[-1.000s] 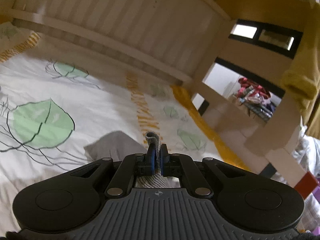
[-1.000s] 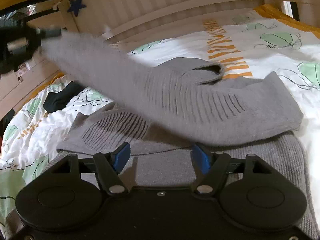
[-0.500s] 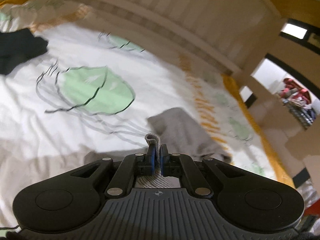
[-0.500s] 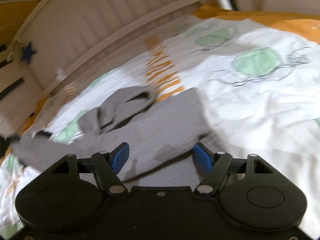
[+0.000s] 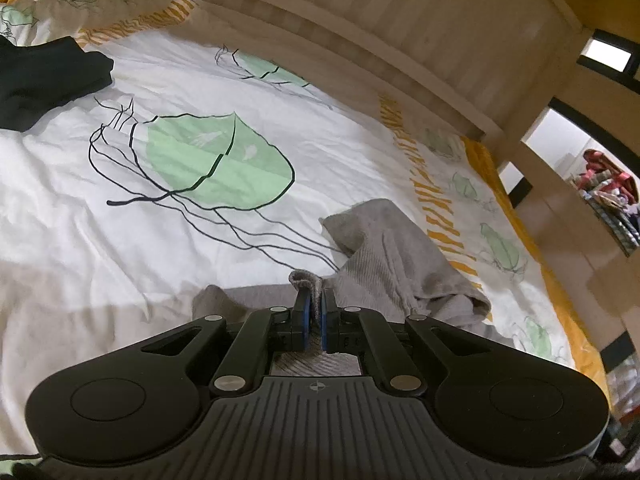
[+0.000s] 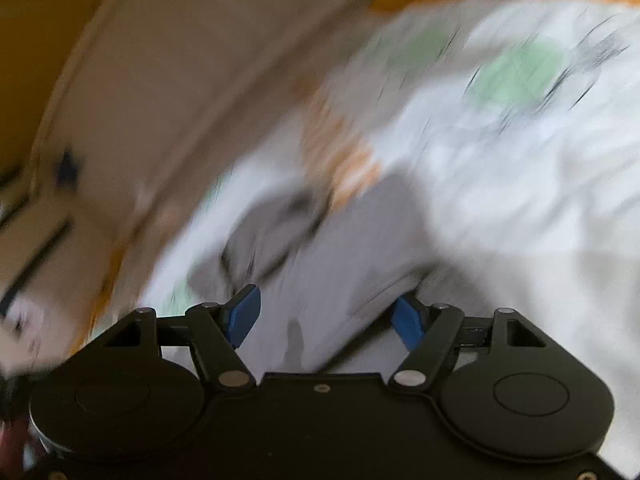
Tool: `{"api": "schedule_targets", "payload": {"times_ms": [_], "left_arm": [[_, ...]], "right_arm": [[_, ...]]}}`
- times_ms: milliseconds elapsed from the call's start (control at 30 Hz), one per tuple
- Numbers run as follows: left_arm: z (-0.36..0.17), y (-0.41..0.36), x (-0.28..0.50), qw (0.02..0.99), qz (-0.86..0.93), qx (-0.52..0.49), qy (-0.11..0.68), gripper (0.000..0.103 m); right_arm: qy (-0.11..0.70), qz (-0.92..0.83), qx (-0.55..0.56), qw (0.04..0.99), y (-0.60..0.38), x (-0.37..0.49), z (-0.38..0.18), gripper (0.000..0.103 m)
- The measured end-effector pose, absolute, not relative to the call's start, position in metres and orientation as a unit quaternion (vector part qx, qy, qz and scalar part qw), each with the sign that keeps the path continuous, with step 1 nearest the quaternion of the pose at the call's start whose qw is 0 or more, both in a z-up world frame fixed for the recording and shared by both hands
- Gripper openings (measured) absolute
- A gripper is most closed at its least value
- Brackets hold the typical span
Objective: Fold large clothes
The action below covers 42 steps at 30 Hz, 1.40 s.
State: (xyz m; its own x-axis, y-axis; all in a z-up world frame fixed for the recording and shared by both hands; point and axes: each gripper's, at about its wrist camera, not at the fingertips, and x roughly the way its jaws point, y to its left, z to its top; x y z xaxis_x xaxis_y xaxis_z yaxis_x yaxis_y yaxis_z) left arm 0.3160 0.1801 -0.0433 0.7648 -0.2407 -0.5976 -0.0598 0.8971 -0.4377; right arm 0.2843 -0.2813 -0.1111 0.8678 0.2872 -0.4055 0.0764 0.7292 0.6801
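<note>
A grey knitted sweater (image 5: pixel 396 256) lies on the bed's white sheet. My left gripper (image 5: pixel 314 300) is shut on a fold of the sweater's edge, which sticks up between the blue pads, low over the sheet. Part of the sweater bunches to the right of the fingers. In the right wrist view the picture is blurred by motion. My right gripper (image 6: pixel 326 314) is open and empty, its blue pads (image 6: pixel 242 314) wide apart above the grey sweater (image 6: pixel 360 248).
The white sheet (image 5: pixel 120 200) has green leaf prints and orange stripes. A dark garment (image 5: pixel 40 76) lies at the far left. A wooden slatted bed rail (image 5: pixel 360 20) runs along the back. A bed post and a doorway (image 5: pixel 580 160) are at the right.
My left gripper has swung left and down toward the sheet, still holding the sweater. My right gripper has moved fast, stays open, and its view has tilted and blurred.
</note>
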Motion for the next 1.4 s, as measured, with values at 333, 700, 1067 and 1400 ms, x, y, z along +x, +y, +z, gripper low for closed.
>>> {"api": "schedule_targets", "payload": {"times_ms": [333, 700, 1067, 1400], "left_arm": [[-0.067, 0.182, 0.308, 0.915, 0.011, -0.143, 0.377, 0.008], [-0.105, 0.185, 0.307, 0.894, 0.042, -0.088, 0.436, 0.043], [-0.004, 0.139, 0.338, 0.94, -0.051, -0.035, 0.335, 0.05], [-0.04, 0.053, 0.432, 0.929, -0.103, 0.033, 0.354, 0.052]], "right_arm": [[0.277, -0.017, 0.304, 0.911, -0.287, 0.272, -0.099, 0.066], [0.366, 0.003, 0.139, 0.92, -0.241, 0.307, -0.102, 0.037], [0.324, 0.101, 0.085, 0.937, -0.226, 0.341, -0.04, 0.047], [0.324, 0.142, 0.007, 0.935, -0.196, 0.401, -0.056, 0.047]]}}
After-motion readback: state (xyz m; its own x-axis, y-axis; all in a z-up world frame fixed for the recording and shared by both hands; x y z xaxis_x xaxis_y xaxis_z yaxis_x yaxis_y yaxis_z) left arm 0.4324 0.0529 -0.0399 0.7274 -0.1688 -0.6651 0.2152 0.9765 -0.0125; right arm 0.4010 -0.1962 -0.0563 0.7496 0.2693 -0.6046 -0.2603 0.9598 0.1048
